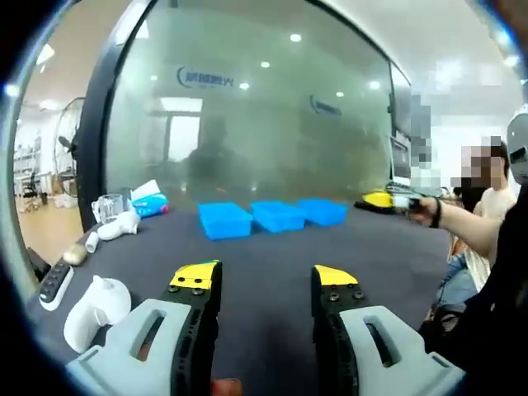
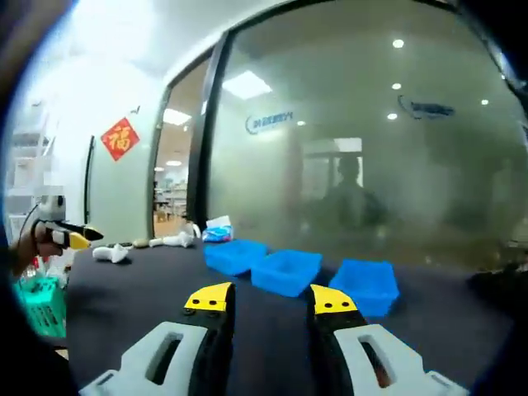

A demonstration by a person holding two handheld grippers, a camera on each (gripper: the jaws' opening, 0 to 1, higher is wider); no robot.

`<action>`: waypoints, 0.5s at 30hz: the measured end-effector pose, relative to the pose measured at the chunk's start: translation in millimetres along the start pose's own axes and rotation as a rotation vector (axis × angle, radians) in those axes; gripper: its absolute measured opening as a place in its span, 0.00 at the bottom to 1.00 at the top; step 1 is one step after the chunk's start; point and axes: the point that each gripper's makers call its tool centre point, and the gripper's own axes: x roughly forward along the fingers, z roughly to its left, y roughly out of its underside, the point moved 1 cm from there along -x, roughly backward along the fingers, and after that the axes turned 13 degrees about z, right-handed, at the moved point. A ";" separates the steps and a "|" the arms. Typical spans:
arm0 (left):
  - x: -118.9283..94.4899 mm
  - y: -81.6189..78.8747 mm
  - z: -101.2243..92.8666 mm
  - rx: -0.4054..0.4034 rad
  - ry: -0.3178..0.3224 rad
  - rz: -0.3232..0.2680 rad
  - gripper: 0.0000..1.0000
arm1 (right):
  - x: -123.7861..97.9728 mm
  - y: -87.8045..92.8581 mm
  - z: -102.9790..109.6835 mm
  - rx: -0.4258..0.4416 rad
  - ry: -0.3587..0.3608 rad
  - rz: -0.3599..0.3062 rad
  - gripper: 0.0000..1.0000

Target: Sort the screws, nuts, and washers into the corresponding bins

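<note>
While both pairs of jaws stand parted and hold nothing, the left gripper (image 1: 266,280) and right gripper (image 2: 269,301) hover above the near part of the dark counter (image 1: 272,247). Straight ahead of each, toward the far edge, three blue bins (image 1: 271,216) sit side by side in a row running crosswise. No screws, nuts or washers can be made out. Neither gripper looks clearly nearer the bins.
</note>
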 end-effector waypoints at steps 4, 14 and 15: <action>-1.2 -0.1 -0.7 -0.004 -0.007 0.000 0.43 | -37.2 12.8 -11.1 0.019 0.057 -0.016 0.31; -6.6 6.4 -2.9 -0.011 -0.018 -0.002 0.43 | -81.2 22.8 0.6 -0.020 0.117 -0.032 0.32; -7.1 7.3 -4.1 -0.011 -0.015 -0.003 0.43 | -83.2 22.6 1.7 -0.024 0.122 -0.033 0.33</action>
